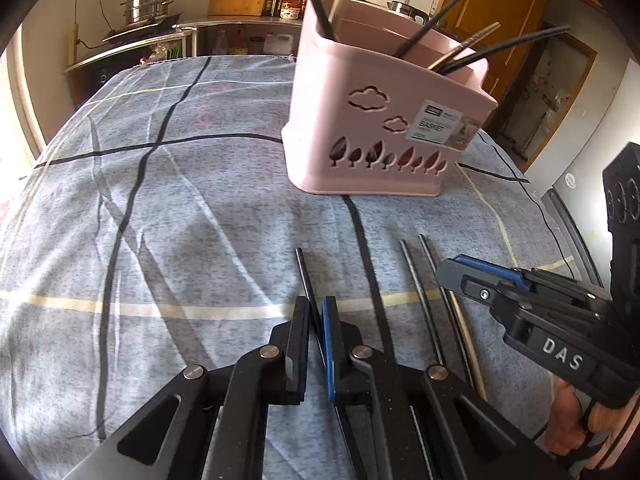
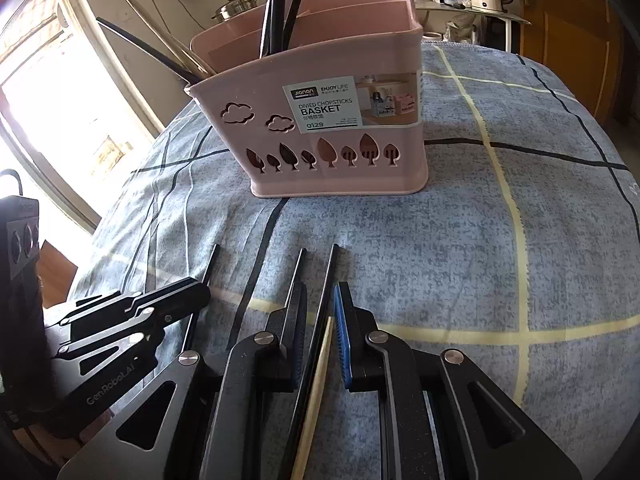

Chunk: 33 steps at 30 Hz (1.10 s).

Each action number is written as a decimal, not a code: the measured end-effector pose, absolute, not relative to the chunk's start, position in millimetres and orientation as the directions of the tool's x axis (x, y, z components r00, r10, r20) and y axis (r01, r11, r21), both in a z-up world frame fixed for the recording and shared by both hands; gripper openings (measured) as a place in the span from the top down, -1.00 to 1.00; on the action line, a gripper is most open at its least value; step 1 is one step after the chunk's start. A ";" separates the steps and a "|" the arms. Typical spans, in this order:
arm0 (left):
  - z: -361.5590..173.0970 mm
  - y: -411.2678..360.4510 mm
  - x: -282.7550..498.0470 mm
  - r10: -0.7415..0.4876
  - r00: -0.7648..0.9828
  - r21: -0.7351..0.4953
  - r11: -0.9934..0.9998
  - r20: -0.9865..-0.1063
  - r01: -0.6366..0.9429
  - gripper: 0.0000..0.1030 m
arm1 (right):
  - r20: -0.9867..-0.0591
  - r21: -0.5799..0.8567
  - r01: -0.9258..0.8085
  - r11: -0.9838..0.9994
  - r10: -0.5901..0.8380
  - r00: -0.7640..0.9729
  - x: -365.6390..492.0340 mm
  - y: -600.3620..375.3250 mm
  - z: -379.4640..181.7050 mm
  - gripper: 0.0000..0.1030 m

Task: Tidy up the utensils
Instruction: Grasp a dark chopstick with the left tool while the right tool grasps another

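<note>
Both grippers are working low over the checked cloth (image 2: 460,240), each straddling loose chopsticks that lie lengthwise in front of the pink divided basket (image 2: 336,136). The left gripper (image 1: 316,320) is narrowing its jaws around one black chopstick (image 1: 304,276), with little gap left; whether the pads are already pressing on it cannot be told. The right gripper (image 2: 320,312) is holding its jaws narrowly apart around a black chopstick (image 2: 326,280) and a pale wooden chopstick (image 2: 320,364), neither visibly clamped. Doing the pick well probably means closing squarely on one stick, near its middle so it lifts level, then tipping it upright over the compartment already holding similar sticks. Catching two at once is the risk.
</note>
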<state>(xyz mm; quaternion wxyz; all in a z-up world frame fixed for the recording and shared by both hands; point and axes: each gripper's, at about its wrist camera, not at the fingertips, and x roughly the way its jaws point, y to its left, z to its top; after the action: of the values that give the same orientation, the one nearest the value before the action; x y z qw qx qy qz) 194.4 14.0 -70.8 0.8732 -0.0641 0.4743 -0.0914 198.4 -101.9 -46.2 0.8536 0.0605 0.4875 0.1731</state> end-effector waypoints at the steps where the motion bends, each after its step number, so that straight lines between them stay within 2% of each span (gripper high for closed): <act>1: -70.9 16.4 193.4 -0.217 0.533 -0.196 0.976 -0.818 0.097 0.88 | -0.816 0.266 -0.239 0.934 0.350 0.460 201.4 -99.5 -47.5 0.72; 5: -70.2 17.2 198.0 -0.223 0.525 -0.210 0.974 -0.822 0.085 0.87 | -0.835 0.225 -0.259 0.939 0.323 0.446 207.9 -90.8 -52.6 0.77; 6: -70.3 17.2 199.0 -0.225 0.522 -0.212 0.974 -0.823 0.084 0.87 | -0.837 0.222 -0.255 0.941 0.318 0.445 207.6 -92.4 -52.8 0.89; 12: -70.1 19.2 212.3 -0.234 0.506 -0.231 0.970 -0.830 0.069 0.83 | -0.845 0.231 -0.201 0.952 0.299 0.444 200.3 -123.9 -51.9 0.88; 16: -68.9 15.2 220.4 -0.268 0.484 -0.262 0.962 -0.833 0.082 0.45 | -0.862 0.222 -0.174 0.959 0.277 0.425 202.6 -128.1 -50.3 0.88; 21: -68.1 3.3 230.2 -0.229 0.480 -0.214 0.973 -0.847 0.087 0.41 | -0.886 0.138 -0.190 0.972 0.207 0.414 210.9 -112.7 -47.9 0.86; 22: -67.6 0.3 230.5 -0.211 0.484 -0.192 0.977 -0.849 0.089 0.45 | -0.884 0.140 -0.188 0.972 0.208 0.418 211.4 -114.2 -48.0 0.86; 24: -68.0 -4.1 231.3 -0.169 0.492 -0.147 0.986 -0.854 0.085 0.67 | -0.881 0.154 -0.179 0.972 0.217 0.419 212.2 -117.5 -49.3 0.86; 25: -68.2 -4.0 232.7 -0.159 0.494 -0.138 0.987 -0.855 0.078 0.87 | -0.880 0.162 -0.175 0.971 0.223 0.419 212.3 -118.5 -49.5 0.87; 33: -52.3 11.4 235.8 -0.208 0.520 -0.215 0.975 -0.828 0.047 0.91 | -0.840 0.239 -0.167 0.957 0.290 0.460 208.3 -130.3 -31.0 0.88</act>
<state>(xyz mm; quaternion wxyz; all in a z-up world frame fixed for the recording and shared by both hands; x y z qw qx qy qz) 235.8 11.4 -52.3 0.8679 -0.0830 0.4842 -0.0735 208.3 -130.3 -31.0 0.8520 0.0614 0.5023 0.1340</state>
